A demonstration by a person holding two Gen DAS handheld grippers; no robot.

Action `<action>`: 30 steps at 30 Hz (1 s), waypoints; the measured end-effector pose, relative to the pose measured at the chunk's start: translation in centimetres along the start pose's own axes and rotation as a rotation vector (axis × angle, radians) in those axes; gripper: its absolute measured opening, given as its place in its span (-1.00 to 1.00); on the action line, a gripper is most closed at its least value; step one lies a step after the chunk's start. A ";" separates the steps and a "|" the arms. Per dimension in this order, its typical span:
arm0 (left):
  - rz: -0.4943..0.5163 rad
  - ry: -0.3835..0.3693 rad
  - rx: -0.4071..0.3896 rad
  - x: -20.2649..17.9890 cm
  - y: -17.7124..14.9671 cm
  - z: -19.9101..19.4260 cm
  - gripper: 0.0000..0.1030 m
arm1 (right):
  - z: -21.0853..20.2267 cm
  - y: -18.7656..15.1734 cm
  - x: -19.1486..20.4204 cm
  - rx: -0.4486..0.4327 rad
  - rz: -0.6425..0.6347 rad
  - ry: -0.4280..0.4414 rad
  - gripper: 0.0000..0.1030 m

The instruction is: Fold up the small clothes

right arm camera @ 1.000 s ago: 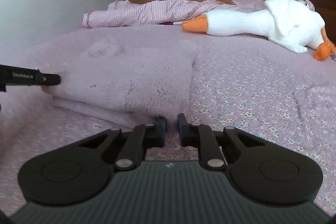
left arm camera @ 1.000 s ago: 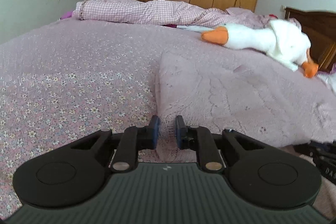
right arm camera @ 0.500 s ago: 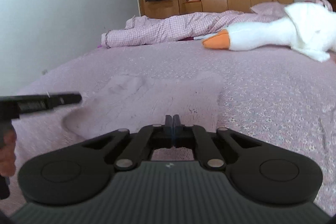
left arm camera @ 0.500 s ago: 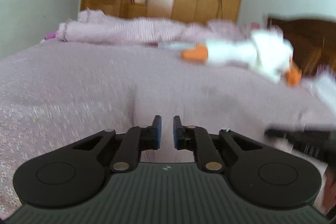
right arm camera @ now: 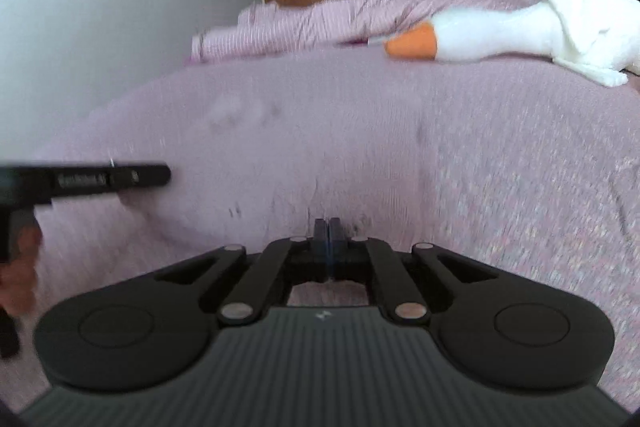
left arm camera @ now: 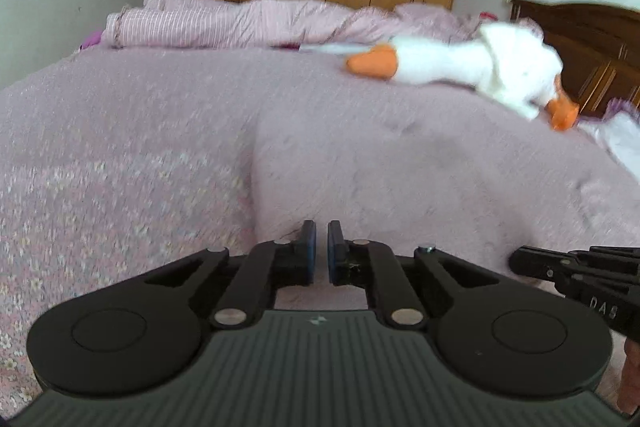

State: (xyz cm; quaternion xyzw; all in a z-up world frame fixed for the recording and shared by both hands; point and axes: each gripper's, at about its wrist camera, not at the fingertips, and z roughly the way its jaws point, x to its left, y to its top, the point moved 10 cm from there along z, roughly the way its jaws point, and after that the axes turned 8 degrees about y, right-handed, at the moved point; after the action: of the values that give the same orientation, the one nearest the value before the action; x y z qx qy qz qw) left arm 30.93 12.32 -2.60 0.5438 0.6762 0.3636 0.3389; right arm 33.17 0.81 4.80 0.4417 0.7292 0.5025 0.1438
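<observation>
Pinching the pink knitted garment's (right arm camera: 320,155) near edge, right gripper (right arm camera: 328,251) clamps tight; left gripper (left arm camera: 321,247) narrow, empty, beside its corner.

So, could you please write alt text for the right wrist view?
The right gripper, jaws closed, pinches the near edge of a pale pink knitted garment lying on a floral bedspread. The left gripper reaches in from the left; a white plush goose lies behind.

Support: bed (left arm camera: 120,115), pink floral cover.
Near edge: pale pink knit garment (left arm camera: 400,167), lying flat on cover.
Far side: rumpled pink checked quilt (left arm camera: 240,23).
Right, far: white plush goose (left arm camera: 472,67), orange beak, lying on its side.
</observation>
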 end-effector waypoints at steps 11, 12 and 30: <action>0.071 0.029 0.117 0.1 2.0 8.3 -0.81 | 7.6 4.1 -4.5 0.102 0.021 -0.056 -0.96; 0.058 0.023 0.105 0.4 1.9 8.4 -0.82 | 7.8 3.3 -4.9 0.102 0.012 -0.059 -0.98; -0.010 -0.019 0.167 0.3 0.5 3.6 -0.81 | 3.1 0.7 -6.2 0.105 0.112 -0.068 -0.95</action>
State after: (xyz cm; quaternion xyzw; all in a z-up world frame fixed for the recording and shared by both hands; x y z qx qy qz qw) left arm 34.18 13.17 -3.95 0.5702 0.7036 0.2988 0.3007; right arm 39.05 -2.15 2.55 0.5056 0.7234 0.4555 0.1169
